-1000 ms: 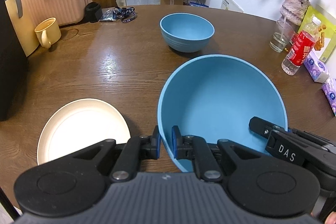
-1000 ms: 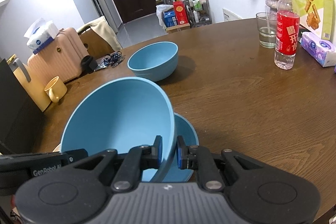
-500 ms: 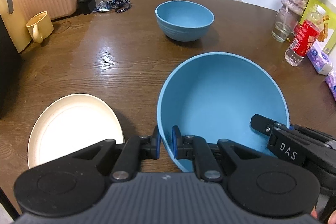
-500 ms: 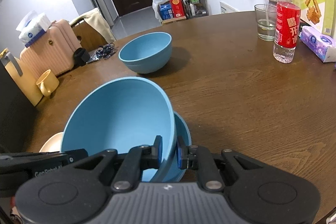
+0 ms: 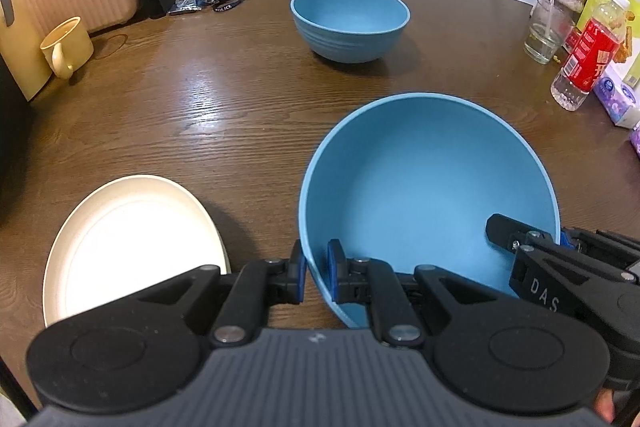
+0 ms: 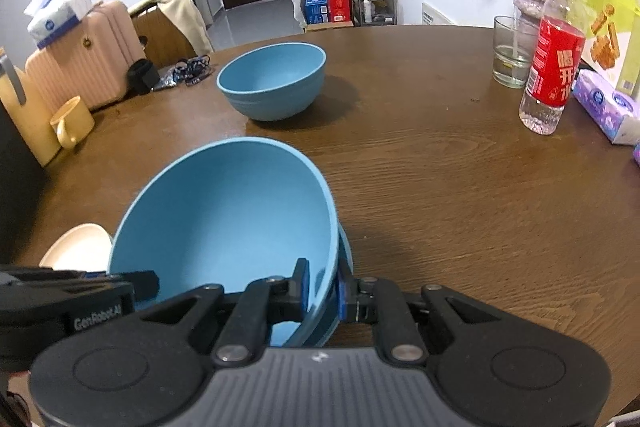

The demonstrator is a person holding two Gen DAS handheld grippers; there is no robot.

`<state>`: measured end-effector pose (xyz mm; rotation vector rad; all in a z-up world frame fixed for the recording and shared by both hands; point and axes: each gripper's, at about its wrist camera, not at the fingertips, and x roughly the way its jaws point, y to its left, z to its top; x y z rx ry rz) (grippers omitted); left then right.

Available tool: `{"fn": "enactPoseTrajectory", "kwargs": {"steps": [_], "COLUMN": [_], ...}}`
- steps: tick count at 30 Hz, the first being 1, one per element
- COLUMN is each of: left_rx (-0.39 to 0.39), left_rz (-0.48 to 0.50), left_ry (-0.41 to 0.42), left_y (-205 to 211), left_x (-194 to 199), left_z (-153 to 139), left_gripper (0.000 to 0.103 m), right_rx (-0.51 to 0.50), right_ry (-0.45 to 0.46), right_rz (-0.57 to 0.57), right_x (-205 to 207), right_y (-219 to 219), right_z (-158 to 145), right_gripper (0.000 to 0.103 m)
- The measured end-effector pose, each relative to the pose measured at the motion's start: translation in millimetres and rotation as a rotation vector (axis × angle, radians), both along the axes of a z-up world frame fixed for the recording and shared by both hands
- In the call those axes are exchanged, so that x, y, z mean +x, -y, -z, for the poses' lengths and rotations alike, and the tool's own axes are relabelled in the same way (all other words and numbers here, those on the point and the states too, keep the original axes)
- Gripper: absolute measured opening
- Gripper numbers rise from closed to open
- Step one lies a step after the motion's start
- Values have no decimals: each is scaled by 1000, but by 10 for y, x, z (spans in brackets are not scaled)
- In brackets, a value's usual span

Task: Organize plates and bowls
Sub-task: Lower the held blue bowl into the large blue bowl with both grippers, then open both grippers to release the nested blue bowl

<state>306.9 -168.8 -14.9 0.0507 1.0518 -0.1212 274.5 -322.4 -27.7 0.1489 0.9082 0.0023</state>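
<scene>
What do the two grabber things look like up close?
Both are black. The left gripper and the right gripper each have two jointed fingers with silver pivot bolts, blue pads at the tips, round black discs either side, and a ribbed grey body. White lettering marks their sides.

Two close, downward-tilted views, probably overlapping

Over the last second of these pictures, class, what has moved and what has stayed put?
The large blue bowl, clamped at its rim by the left gripper and the right gripper, has sunk closer onto the blue dish beneath it. No grip changed. The far blue bowl, cream plate, mug and bottle stayed put.
</scene>
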Motion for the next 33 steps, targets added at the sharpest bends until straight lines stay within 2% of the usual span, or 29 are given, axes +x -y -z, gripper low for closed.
{"fn": "enactPoseTrajectory", "kwargs": {"steps": [7, 12, 20, 25, 27, 28, 29, 31, 32, 33], "left_rx": [8, 5, 12, 2, -1, -2, 0, 6, 8, 7], "left_rz": [1, 3, 4, 7, 19, 23, 23, 26, 28, 29], "left_ry": [-1, -3, -2, -3, 6, 12, 23, 52, 64, 72], "left_y": [6, 8, 15, 5, 3, -4, -11, -23, -28, -38], "left_x": [20, 24, 29, 26, 6, -5, -22, -65, -92, -114], "left_z": [38, 53, 69, 64, 45, 31, 14, -28, -55, -79], "left_gripper": [12, 12, 13, 14, 20, 33, 50, 69, 74, 75], "right_rx": [-56, -46, -48, -63, -64, -64, -65, -68, -69, -68], "right_ry": [-13, -12, 4, 5, 7, 9, 12, 24, 32, 42], "right_rz": [-28, -31, -35, -32, -29, -27, -25, -18, -14, -8], "right_x": [42, 46, 25, 15, 10, 5, -3, -24, -38, -57], "right_y": [-64, -44, -31, -22, -9, -1, 9, 37, 49, 70], "right_z": [26, 26, -53, -83, -100, -107, -119, -152, -169, -193], "right_gripper": [13, 13, 24, 23, 24, 27, 30, 49, 60, 64]}}
